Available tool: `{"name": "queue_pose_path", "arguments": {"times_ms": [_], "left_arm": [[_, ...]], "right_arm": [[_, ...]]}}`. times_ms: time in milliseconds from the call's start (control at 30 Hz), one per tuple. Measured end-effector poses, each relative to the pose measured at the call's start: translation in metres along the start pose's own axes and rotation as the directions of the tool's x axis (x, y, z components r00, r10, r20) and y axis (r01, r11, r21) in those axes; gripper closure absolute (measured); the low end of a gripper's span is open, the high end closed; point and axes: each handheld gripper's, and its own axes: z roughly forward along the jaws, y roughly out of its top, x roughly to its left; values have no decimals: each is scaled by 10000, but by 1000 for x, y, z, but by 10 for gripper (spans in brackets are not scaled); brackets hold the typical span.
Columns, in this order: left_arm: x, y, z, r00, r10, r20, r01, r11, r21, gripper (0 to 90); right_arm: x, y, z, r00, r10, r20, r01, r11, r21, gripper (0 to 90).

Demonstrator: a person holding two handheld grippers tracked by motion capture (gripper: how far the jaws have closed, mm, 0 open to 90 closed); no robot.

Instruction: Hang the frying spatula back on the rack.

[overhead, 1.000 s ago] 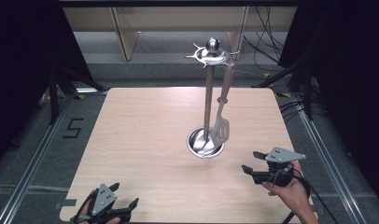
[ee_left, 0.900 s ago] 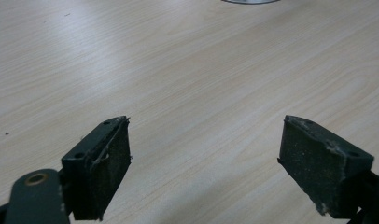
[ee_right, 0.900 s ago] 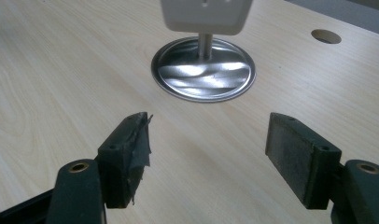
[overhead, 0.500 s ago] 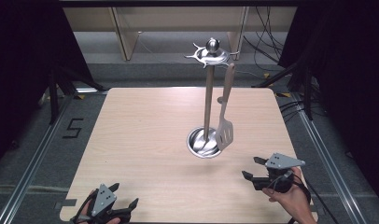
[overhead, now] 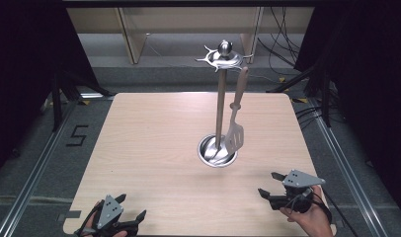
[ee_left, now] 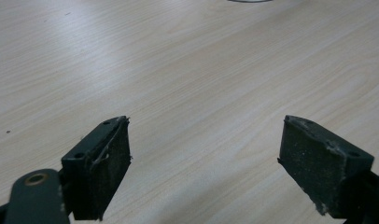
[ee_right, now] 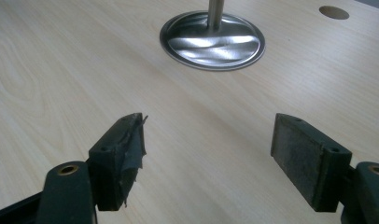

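From above, the slotted spatula (overhead: 234, 133) hangs from the utensil stand (overhead: 219, 106) mid-desk; a careless reach could, I think, knock it swinging or tip the stand. My left claw (overhead: 120, 220) waits at the near-left edge, my right claw (overhead: 270, 189) near-right. Left gripper view: jaws wide, empty. Right gripper view: jaws wide, empty, facing the stand's base (ee_right: 212, 40).
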Motion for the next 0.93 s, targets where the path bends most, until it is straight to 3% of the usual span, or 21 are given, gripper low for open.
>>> {"name": "queue_pose_path", "arguments": {"times_ms": [333,367,533,767,800,933], "left_arm": [[0,0,0,9999,114,-37,-114,9999,74,153],[-2,-1,2,10000,-40,9,40,9999,-117,152],[-2,-1,3,10000,-75,18,75,9999,-98,151],[-1,0,2,10000,83,15,-83,10000,-50,150],[-2,-1,3,10000,-85,28,85,9999,-54,150],[-2,-1,3,10000,-73,22,73,9999,-94,150]], "right_arm": [[11,-13,-2,9987,-501,-30,502,9979,409,247],[12,-15,-2,9981,-621,17,619,9969,481,247],[13,-21,-4,9991,-416,108,409,9975,583,247],[13,-26,-2,9988,-475,108,466,9961,745,244],[13,-26,-2,9988,-475,108,466,9961,745,244],[13,-27,0,9985,-529,106,519,9952,826,243]]}}
